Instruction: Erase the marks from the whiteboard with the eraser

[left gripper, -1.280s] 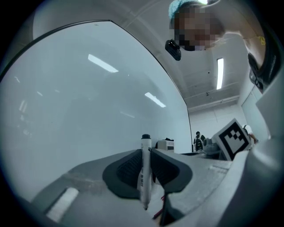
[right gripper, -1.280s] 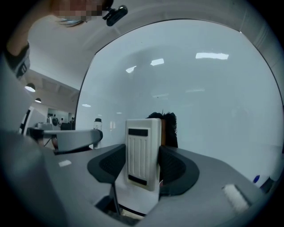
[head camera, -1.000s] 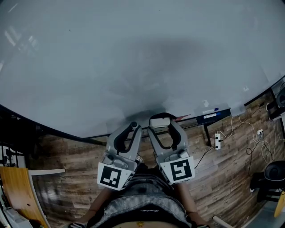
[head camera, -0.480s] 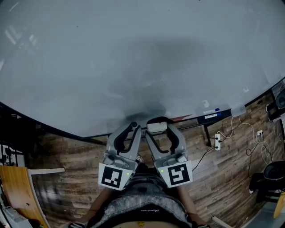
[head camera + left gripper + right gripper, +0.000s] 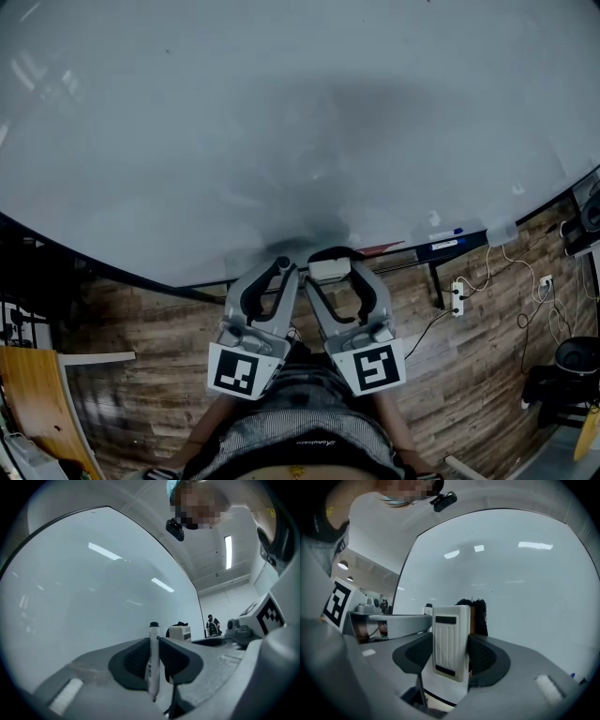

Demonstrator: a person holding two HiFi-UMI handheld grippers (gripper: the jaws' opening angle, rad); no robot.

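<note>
Right gripper [image 5: 451, 660]: jaws clamped on eraser [image 5: 451, 634]. Eraser upright between pads, top sticking out past jaw tips, dark felt on far side. Whiteboard [image 5: 281, 122] right ahead of tips; contact unclear. Left gripper [image 5: 154, 657]: jaws pinched on marker [image 5: 153, 677], upright, black cap beyond tips.

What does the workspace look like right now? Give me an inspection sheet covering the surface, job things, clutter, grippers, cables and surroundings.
Surface: whiteboard, no clear marks seen; grey patch low in the middle, shadow or smear, cannot tell.
Job's things: eraser in the right gripper; marker in the left gripper.
Clutter: blue-capped pen on the ledge at the board's lower right.
Grippers: both shut on their things, side by side below the board.
Cables: power strip and white cable at right.
Surroundings: wood floor.
</note>
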